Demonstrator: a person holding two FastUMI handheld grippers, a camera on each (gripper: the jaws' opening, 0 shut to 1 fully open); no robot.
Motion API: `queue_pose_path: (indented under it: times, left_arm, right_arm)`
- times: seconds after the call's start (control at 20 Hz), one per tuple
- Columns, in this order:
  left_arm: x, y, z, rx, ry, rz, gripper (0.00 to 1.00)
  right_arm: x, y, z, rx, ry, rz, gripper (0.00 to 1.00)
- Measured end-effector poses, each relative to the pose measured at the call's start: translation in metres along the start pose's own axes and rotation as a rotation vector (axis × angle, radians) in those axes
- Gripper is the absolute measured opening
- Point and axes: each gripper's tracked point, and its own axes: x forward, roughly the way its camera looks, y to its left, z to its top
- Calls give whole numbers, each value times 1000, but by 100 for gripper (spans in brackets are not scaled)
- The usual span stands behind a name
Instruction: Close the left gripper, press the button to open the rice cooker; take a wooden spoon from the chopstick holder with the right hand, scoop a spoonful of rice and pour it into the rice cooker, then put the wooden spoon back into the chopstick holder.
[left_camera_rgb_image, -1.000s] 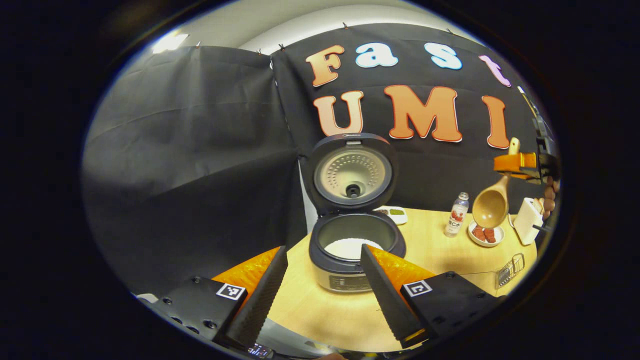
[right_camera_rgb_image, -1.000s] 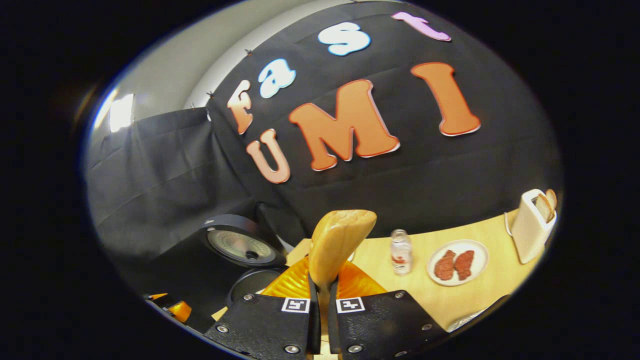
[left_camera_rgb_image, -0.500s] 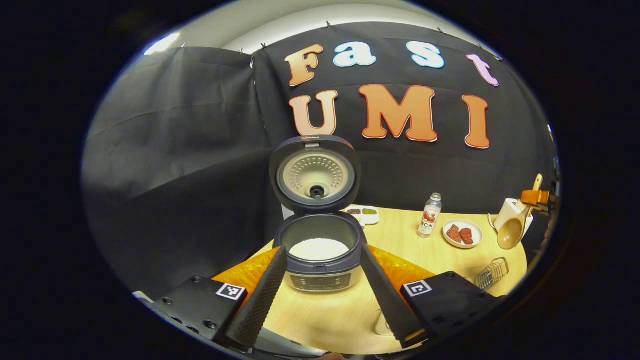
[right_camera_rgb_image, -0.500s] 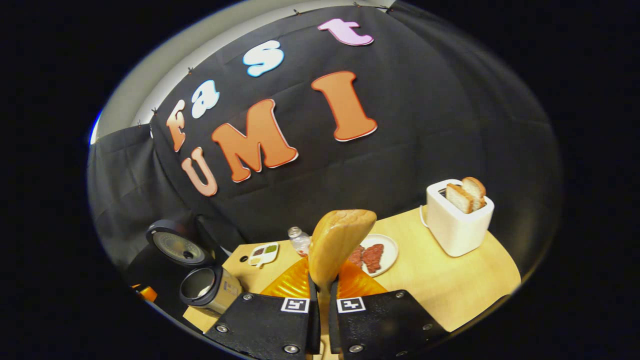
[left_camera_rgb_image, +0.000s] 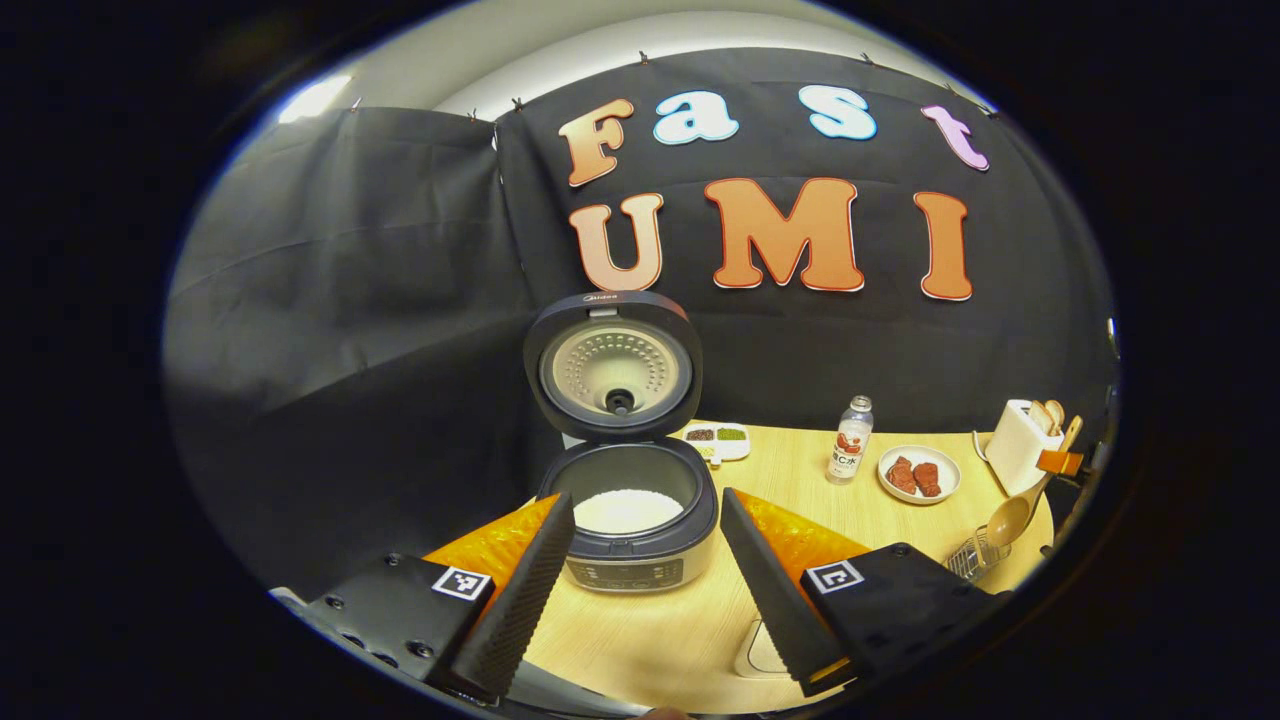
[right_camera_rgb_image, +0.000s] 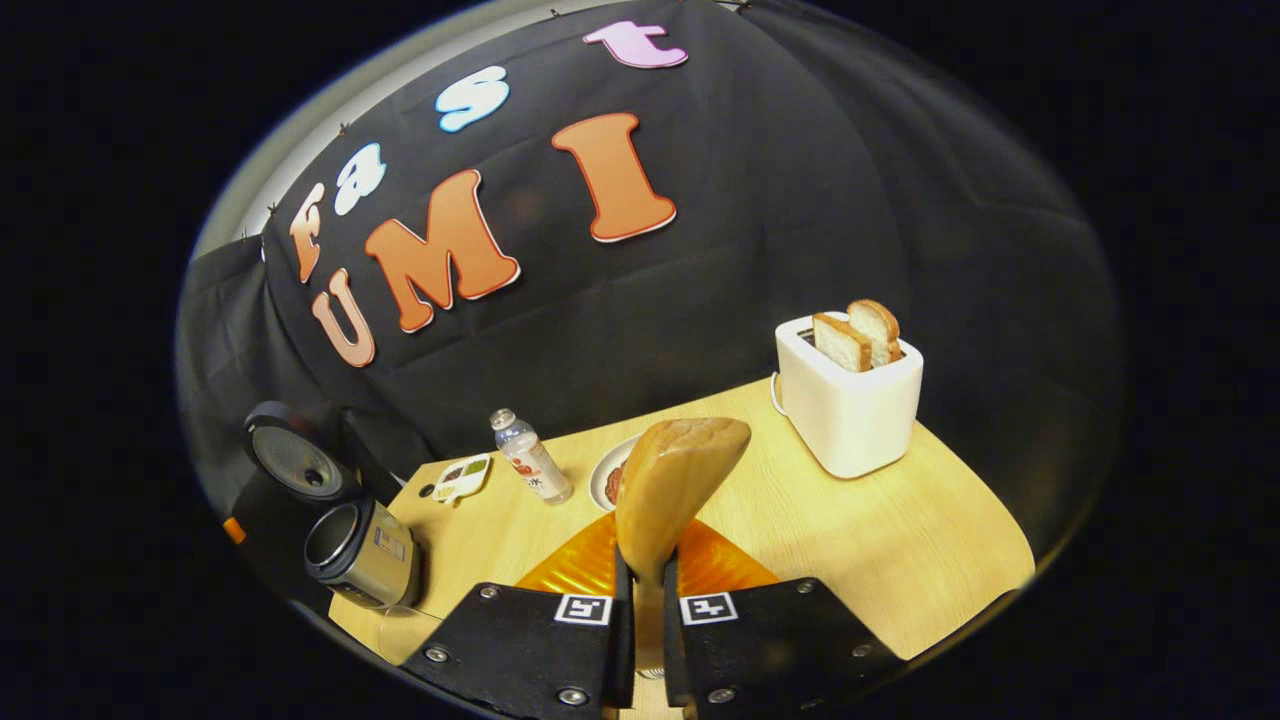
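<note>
The rice cooker (left_camera_rgb_image: 640, 560) stands open on the wooden table, lid (left_camera_rgb_image: 612, 365) upright and white rice (left_camera_rgb_image: 627, 510) in the pot. My left gripper (left_camera_rgb_image: 640, 600) is open in front of it, touching nothing. At the far right of the left gripper view, my right gripper (left_camera_rgb_image: 1058, 462) holds the wooden spoon (left_camera_rgb_image: 1012, 518) bowl down, just above the wire chopstick holder (left_camera_rgb_image: 972, 556). In the right gripper view the right gripper (right_camera_rgb_image: 642, 600) is shut on the spoon (right_camera_rgb_image: 672, 485), whose bowl sticks up with its back towards the camera. The cooker (right_camera_rgb_image: 362, 545) lies far left there.
A water bottle (left_camera_rgb_image: 850, 452), a plate of meat (left_camera_rgb_image: 918, 474) and a white toaster with bread (right_camera_rgb_image: 850, 400) stand along the back right. A small divided dish (left_camera_rgb_image: 715, 440) sits behind the cooker. A pale object (left_camera_rgb_image: 760, 655) lies at the table's near edge.
The right gripper has carried the spoon away from the cooker, rightward and down to just above the wire holder. The left gripper has drawn back from the cooker and stays open.
</note>
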Motion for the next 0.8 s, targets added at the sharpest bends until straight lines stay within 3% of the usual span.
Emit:
queue_pose_path:
  times: [0.05,0.4,0.6,0.65,0.8]
  left_arm:
    - [-1,1,0,3,1,7,100]
    - [2,12,10,34,-6,35,99]
    - [12,7,20,62,-24,21,98]
    - [15,5,22,66,-27,12,100]
    - [29,4,36,71,-49,6,99]
  right_arm:
    - [4,-3,-9,1,19,-2,12]
    - [11,-22,-51,-17,94,-42,13]
    - [2,-31,-68,3,135,-54,16]
    - [3,-31,-74,13,155,-46,13]
    - [0,-37,-70,41,163,-71,25]
